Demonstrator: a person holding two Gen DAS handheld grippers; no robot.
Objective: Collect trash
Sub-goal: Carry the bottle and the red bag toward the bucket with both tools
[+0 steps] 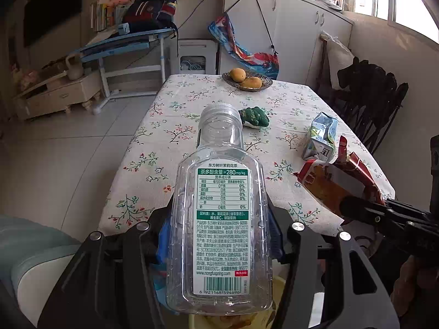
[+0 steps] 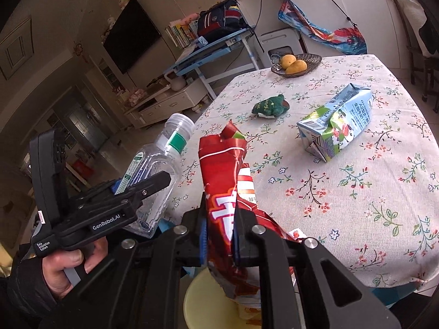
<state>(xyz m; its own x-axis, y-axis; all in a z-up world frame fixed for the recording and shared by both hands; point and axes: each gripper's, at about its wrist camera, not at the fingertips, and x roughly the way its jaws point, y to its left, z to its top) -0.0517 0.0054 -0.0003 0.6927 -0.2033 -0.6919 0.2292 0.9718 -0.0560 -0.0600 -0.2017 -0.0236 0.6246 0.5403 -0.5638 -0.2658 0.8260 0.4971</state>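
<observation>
A clear bottle point(image 1: 219, 213) was clamped in the left gripper point(image 1: 219, 235), and a red wrapper point(image 2: 227, 192) was pinched in the right gripper point(image 2: 219, 235), both above a yellow bin point(image 2: 208, 304). On the table point(image 2: 356, 205), a crushed carton point(image 2: 334, 123) was seen at 1 o'clock, with a green toy point(image 2: 270, 106) and fruit bowl point(image 2: 296, 65) at 12.

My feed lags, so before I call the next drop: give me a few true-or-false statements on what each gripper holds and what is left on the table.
1. The left gripper is shut on the clear bottle. True.
2. The bottle's cap is off. False: a clear cap sits on its neck.
3. The right gripper holds the milk carton. False: it is shut on the red snack bag; the carton lies crumpled on the table.
4. A green plush toy lies on the tablecloth beyond the carton. True.
5. The fruit bowl is empty. False: it holds two yellow fruits.
</observation>
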